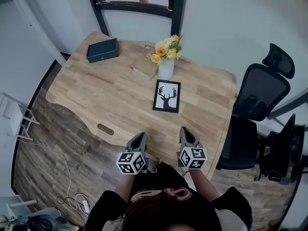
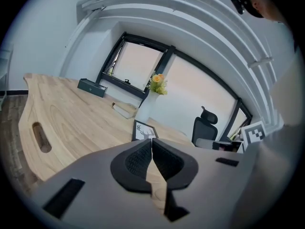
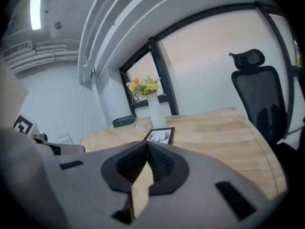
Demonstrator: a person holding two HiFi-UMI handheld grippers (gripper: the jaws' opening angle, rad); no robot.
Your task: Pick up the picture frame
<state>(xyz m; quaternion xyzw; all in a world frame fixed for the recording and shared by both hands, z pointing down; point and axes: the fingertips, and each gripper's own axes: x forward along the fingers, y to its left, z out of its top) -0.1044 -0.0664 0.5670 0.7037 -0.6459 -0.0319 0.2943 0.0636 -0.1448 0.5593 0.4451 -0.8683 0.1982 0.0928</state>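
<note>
Picture frame (image 1: 166, 96) lies flat on desk (image 1: 96, 100) (untouched).

I see a bright room with soft, even light. The window (image 2: 138, 63) on the far side glows pale and washed out. A ceiling lamp (image 3: 34, 8) shines high on the left. Both gripper views are round with dark corners, and straight lines bend. Shadows on the table (image 1: 96, 95) are faint. Near parts look blurry.
</note>
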